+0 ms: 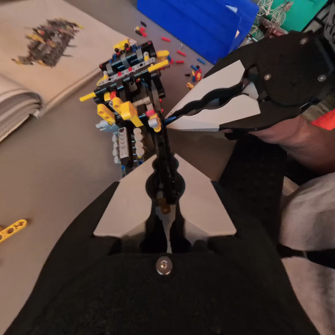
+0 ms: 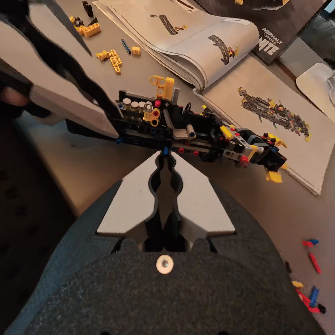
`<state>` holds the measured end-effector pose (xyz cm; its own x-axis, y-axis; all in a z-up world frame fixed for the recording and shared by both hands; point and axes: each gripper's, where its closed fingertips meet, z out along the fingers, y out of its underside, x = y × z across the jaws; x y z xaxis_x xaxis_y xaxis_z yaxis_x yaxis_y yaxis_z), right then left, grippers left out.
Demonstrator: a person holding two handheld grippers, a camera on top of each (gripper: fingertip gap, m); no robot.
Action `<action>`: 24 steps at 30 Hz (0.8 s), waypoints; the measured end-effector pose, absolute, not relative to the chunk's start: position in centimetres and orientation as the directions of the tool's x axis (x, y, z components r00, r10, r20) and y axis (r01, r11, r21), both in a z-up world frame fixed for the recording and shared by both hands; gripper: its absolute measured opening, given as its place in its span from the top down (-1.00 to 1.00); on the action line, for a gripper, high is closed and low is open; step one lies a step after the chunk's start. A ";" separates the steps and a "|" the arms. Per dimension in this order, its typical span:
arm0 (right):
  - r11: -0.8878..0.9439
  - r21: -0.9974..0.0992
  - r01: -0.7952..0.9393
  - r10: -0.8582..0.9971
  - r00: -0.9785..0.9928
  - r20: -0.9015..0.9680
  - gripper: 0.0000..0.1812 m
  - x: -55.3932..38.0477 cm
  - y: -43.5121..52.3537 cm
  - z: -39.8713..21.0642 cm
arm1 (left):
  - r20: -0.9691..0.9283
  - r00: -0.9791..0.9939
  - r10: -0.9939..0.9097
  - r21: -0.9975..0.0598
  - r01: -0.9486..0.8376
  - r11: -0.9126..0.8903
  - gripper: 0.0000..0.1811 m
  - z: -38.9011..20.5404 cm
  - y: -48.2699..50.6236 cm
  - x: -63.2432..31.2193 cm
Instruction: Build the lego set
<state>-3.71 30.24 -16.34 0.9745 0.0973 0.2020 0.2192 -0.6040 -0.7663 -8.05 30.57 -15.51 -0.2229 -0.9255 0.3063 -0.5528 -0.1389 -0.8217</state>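
Note:
A long black, yellow and grey lego chassis (image 1: 130,101) is held above the table. My left gripper (image 1: 165,157) is shut on its black end beam; it shows at the upper left of the right wrist view (image 2: 112,123). My right gripper (image 2: 165,154) is shut on a small blue pin (image 2: 165,150), whose tip touches the chassis (image 2: 181,130) side. In the left wrist view the right gripper (image 1: 167,119) comes in from the right with the blue pin (image 1: 170,119) against the black beam.
An open instruction booklet (image 2: 217,59) lies behind the model, also in the left wrist view (image 1: 45,54). Loose yellow beams (image 2: 114,59) lie far left; red and blue pins (image 2: 311,293) near right. A blue bin (image 1: 195,27) stands behind. A person's arm (image 1: 299,145) is at right. The tips of one gripper are about 5 cm away from the tips of the other.

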 end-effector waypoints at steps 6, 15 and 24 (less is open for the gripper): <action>-0.546 -0.822 0.159 0.052 0.986 0.156 0.95 -3.0 30.2 -16.0 | 0.495 -0.232 -0.837 -0.754 -0.594 -0.281 0.90 -15.0 30.5 -7.4; -0.470 -0.869 0.157 0.041 0.987 0.157 0.91 -3.2 30.5 -14.6 | 0.567 -0.251 -0.785 -0.737 -0.582 -0.346 0.90 -14.5 30.8 -7.3; -0.519 -0.836 0.177 0.021 0.981 0.195 0.95 -2.9 30.3 -14.8 | 0.527 -0.249 -0.812 -0.764 -0.557 -0.325 0.90 -14.7 30.8 -6.9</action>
